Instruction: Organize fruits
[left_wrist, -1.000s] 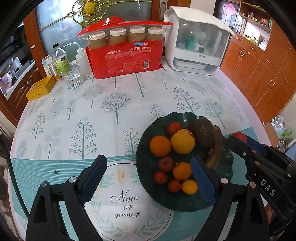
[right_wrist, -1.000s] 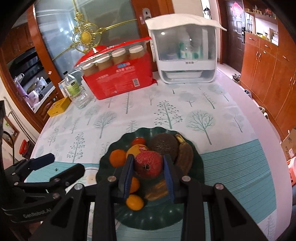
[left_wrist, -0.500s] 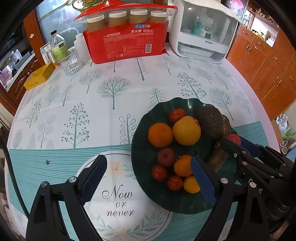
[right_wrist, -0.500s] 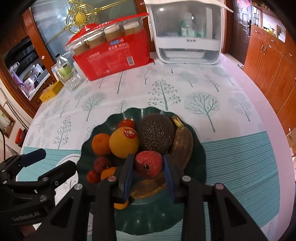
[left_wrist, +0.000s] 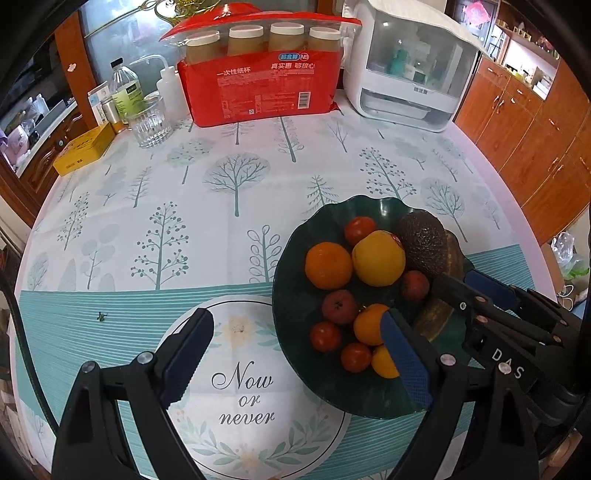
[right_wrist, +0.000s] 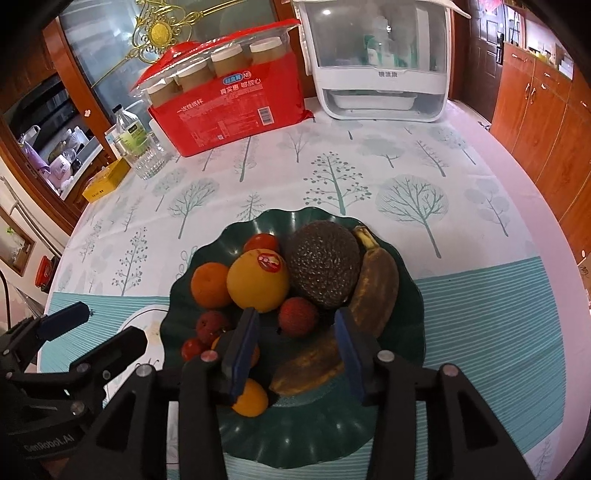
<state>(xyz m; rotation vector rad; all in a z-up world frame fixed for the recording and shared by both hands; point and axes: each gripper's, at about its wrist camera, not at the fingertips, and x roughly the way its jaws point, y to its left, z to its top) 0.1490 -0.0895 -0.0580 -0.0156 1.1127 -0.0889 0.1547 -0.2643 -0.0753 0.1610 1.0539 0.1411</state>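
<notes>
Over the dark green scalloped plastic plate (right_wrist: 408, 354), the right hand-held gripper (right_wrist: 295, 341) has just been opening its jaws, and the small red bumpy lychee-like fruit (right_wrist: 297, 316) now lies on the plate between them, just past their tips, with a visible gap to each blue pad. It rests against the near side of the dark brown rough-skinned avocado (right_wrist: 324, 263) and the large yellow-orange orange with a red sticker (right_wrist: 257, 279), so it seems to have been set down in a pocket where it should not roll.

The step in hand looks like the release. To do it well, spread the jaws a little more before moving, so neither pad drags the fruit, then back straight out along the fingers rather than sideways: the overripe brown bananas (right_wrist: 376, 288) lie just right of the right pad and under it, and the small orange tangerine (right_wrist: 250, 397) sits on the plate's near side by the left pad. Lifting while retreating should avoid nudging either.

The left hand-held gripper (left_wrist: 295, 354) is spread wide and pinches nothing; its right finger hangs above the plate's near rim, its left above the patterned cloth on the counter (left_wrist: 147, 221) beside the plate. It is best kept clear of the plate.
</notes>
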